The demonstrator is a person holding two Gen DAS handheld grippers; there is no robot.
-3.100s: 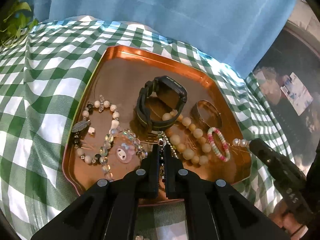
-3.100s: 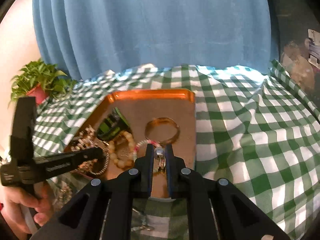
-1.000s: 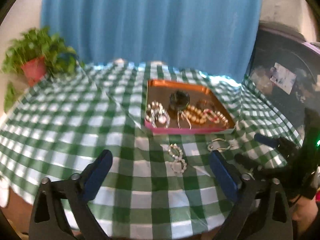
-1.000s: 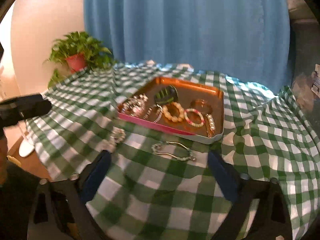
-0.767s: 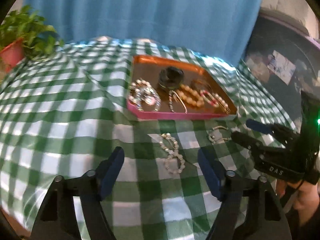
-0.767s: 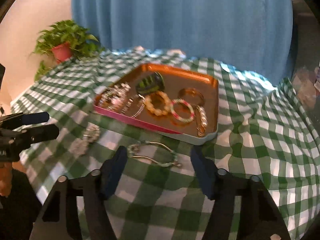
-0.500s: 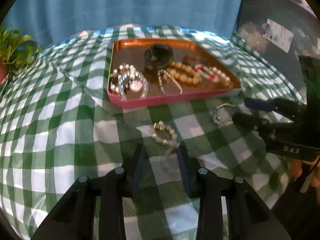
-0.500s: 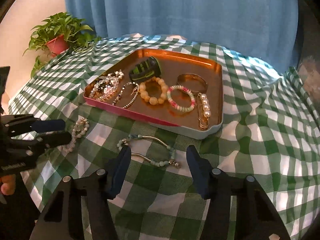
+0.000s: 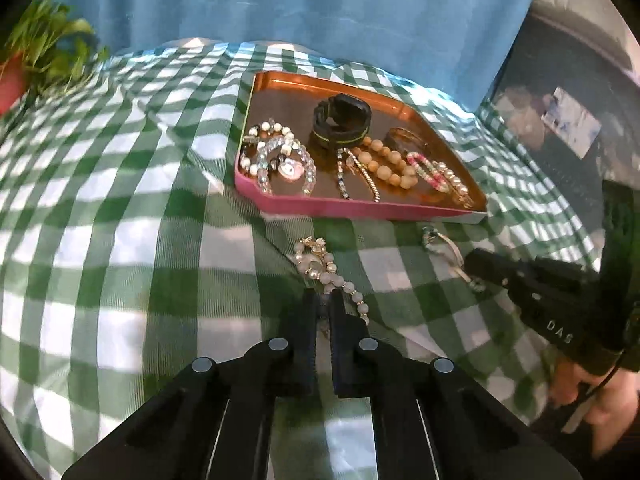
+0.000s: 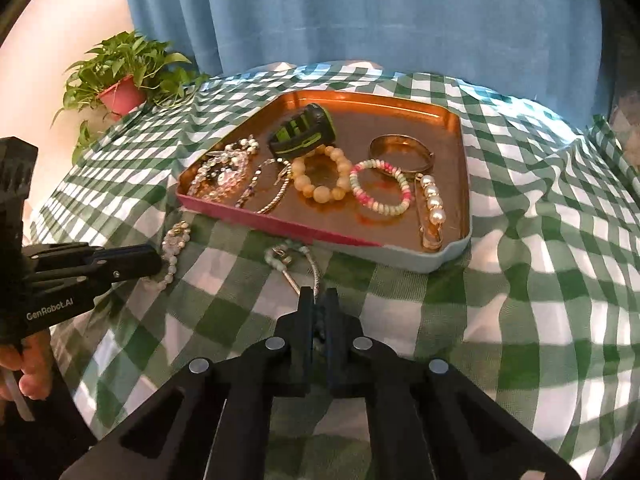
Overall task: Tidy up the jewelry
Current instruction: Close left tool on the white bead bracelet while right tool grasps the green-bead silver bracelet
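Observation:
A copper tray [image 9: 280, 80] [image 10: 464, 160] on the green checked cloth holds a black watch [image 9: 340, 122], bead bracelets, a chain, a gold bangle [image 10: 400, 152] and a pearl pin [image 10: 432, 204]. A pale bead bracelet [image 9: 324, 268] [image 10: 174, 246] lies on the cloth in front of the tray; my left gripper [image 9: 322, 304] is shut on its near end. A thin silver bracelet with green beads [image 10: 298, 264] [image 9: 444, 246] lies to its right; my right gripper [image 10: 318, 300] is shut on its near end.
A potted plant [image 10: 120, 80] stands at the back left of the table. A blue curtain [image 10: 360, 12] hangs behind. The cloth [image 10: 540, 260] drapes over the table's edges. Dark furniture [image 9: 568, 120] stands to the right.
Both grippers moved down and forward from wide open above the table. Their jaws closed, the left on the pale bead bracelet, the right on the silver bracelet.

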